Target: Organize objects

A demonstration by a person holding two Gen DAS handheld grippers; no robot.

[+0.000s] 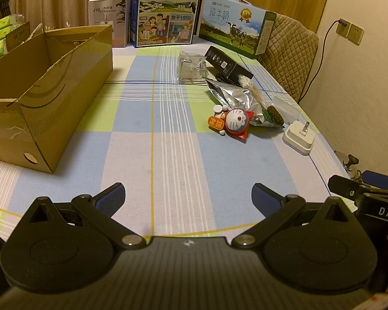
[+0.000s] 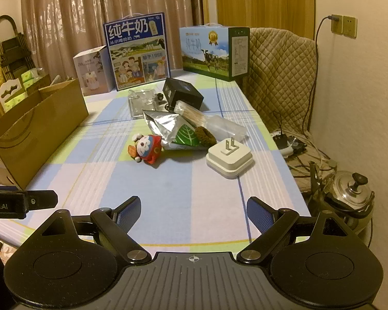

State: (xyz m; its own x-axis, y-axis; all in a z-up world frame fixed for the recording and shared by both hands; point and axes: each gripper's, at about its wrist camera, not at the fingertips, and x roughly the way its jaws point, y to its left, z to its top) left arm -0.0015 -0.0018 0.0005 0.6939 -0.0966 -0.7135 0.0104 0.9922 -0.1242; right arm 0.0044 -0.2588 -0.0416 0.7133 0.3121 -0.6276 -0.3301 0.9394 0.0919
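Note:
Loose items lie in a cluster on the checked tablecloth: a cat toy figure [image 1: 236, 123] [image 2: 147, 148], a white plug adapter [image 1: 299, 137] [image 2: 229, 157], a silver foil bag [image 1: 235, 98] [image 2: 168, 125], a black box [image 1: 227, 63] [image 2: 182, 93] and a clear plastic case [image 1: 191, 68] [image 2: 139, 102]. An open cardboard box [image 1: 38, 95] [image 2: 36, 126] stands at the left. My left gripper [image 1: 188, 199] is open near the table's front edge, nothing between its fingers. My right gripper [image 2: 192, 213] is open too, short of the adapter.
Two milk cartons [image 1: 165, 10] [image 1: 235, 25] and a white appliance box [image 1: 108, 18] stand along the table's far edge. A quilted chair [image 2: 279, 67] sits at the far right. A metal kettle [image 2: 349, 191] and cables lie on the floor to the right.

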